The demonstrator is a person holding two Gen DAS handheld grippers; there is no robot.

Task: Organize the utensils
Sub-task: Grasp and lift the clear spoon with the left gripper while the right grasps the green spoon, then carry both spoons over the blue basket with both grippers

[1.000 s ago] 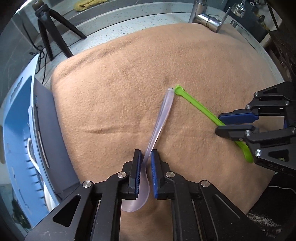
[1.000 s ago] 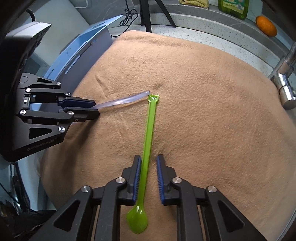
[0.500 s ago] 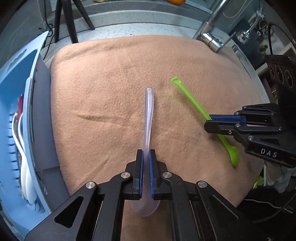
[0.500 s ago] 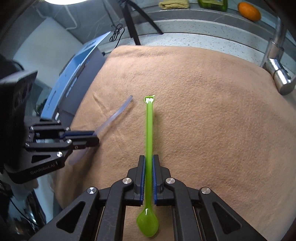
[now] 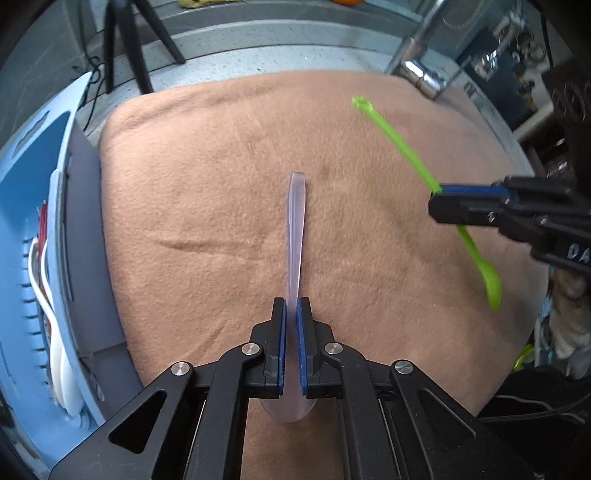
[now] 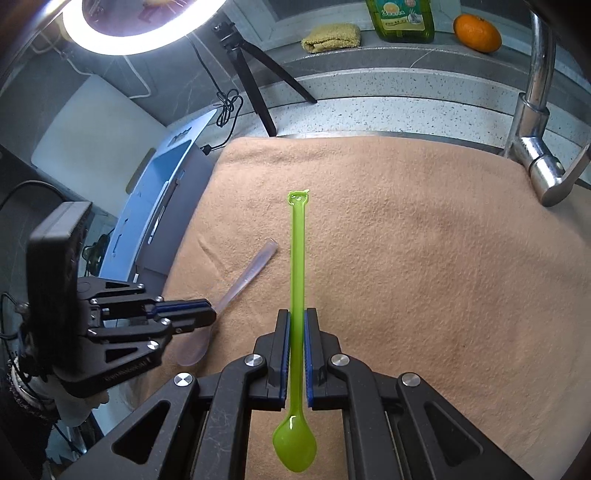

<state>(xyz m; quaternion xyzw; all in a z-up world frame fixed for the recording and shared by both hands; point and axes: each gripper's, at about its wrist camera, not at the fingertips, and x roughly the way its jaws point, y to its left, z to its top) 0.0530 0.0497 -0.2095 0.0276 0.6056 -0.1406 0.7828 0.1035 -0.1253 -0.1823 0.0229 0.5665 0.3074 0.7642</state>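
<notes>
Partly hidden behind the left gripper [image 5: 291,317], the clear spoon [image 5: 295,236] sat clamped in it; likewise the right gripper [image 6: 296,328] pinched the green spoon [image 6: 297,258] mid-handle.

We count two long-handled spoons out here: one clear spoon [image 5: 295,236] and one green spoon [image 6: 296,280]. Two grippers, the left gripper [image 5: 291,325] and the right gripper [image 6: 296,332], one spoon each. One tan blanket [image 6: 424,258], one blue rack [image 5: 33,206] off its left edge, one faucet [image 6: 535,140], one tripod [image 6: 255,74], one orange [image 6: 477,32].
</notes>
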